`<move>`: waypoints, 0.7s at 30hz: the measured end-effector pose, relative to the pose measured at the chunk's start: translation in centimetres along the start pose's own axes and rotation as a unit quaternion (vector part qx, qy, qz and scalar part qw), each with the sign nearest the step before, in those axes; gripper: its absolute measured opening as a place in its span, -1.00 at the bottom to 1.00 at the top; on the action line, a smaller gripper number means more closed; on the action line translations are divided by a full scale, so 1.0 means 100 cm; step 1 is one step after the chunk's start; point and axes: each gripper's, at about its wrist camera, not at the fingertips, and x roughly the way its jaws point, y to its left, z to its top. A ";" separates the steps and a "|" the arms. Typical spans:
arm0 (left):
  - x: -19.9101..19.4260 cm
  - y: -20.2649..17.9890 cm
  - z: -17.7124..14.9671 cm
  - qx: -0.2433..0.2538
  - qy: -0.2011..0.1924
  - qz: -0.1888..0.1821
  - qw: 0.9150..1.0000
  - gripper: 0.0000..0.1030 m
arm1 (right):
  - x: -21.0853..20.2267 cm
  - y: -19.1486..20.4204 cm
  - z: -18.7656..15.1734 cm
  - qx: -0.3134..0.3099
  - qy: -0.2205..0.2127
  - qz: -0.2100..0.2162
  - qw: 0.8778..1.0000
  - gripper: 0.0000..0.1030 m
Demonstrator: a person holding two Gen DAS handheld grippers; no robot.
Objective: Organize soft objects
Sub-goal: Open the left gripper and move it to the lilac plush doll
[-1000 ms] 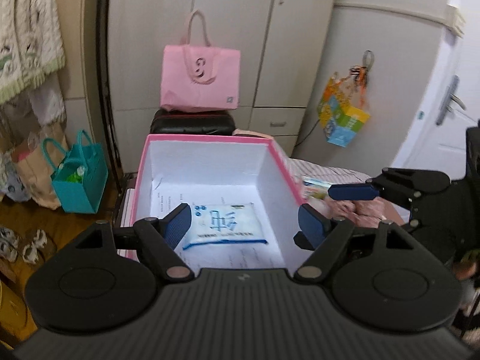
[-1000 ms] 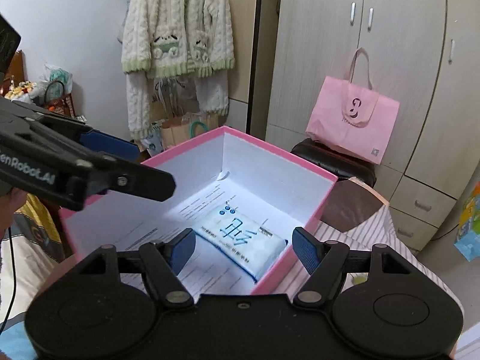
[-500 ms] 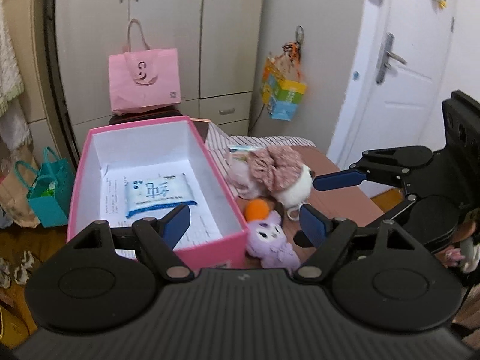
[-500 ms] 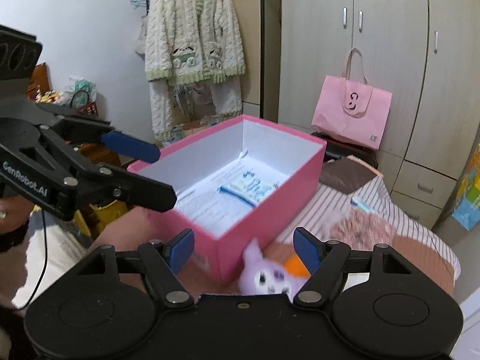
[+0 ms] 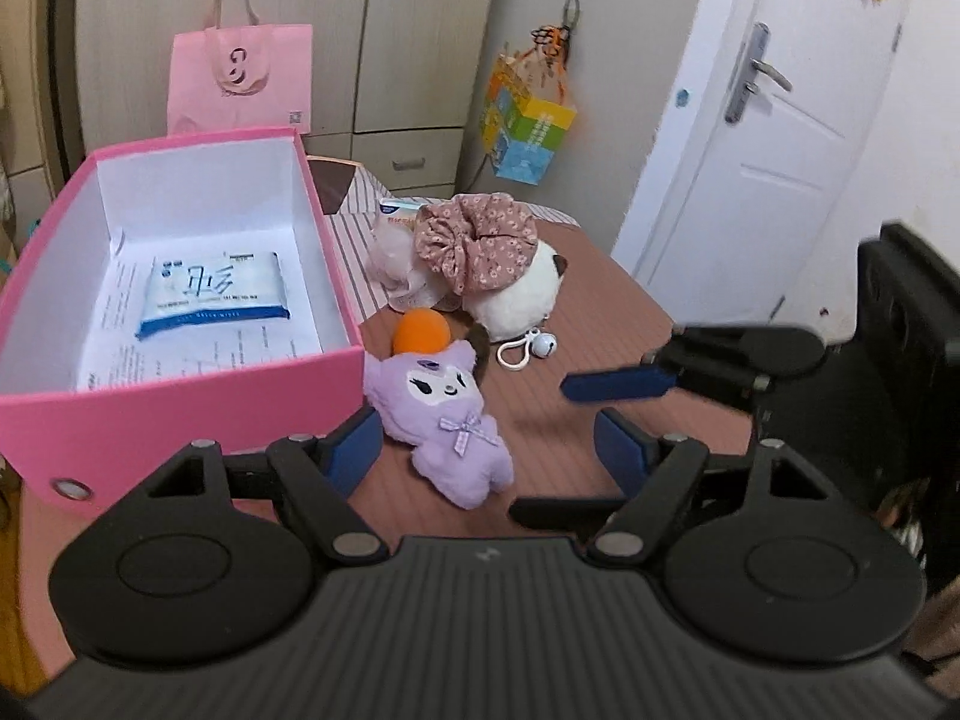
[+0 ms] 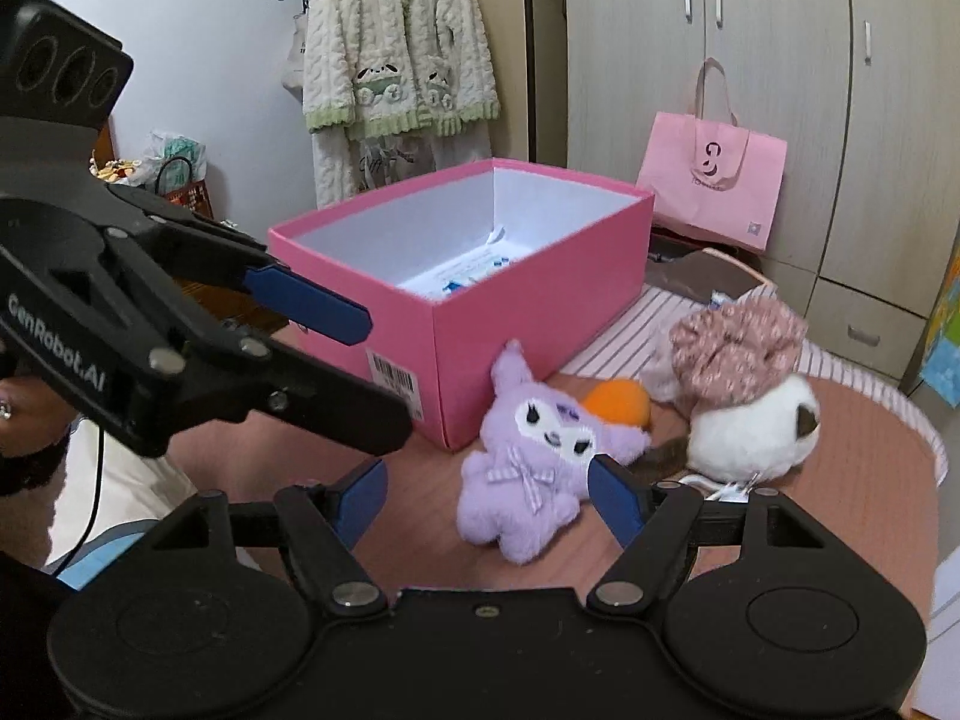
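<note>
While the left hand-held gripper [image 5: 486,441] hangs wide and empty over the table [image 5: 576,312], a purple plush [image 5: 441,414] lies beside the pink box [image 5: 180,402] holding a tissue pack [image 5: 216,294]. From the right wrist, the right hand-held gripper [image 6: 486,489] gapes wide just before the purple plush [image 6: 534,456].
</note>
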 end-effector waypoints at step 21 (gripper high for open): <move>0.071 0.006 -0.036 -0.025 -0.028 0.013 0.999 0.27 | 0.075 -0.010 -0.033 0.004 -0.039 -0.025 0.999 0.53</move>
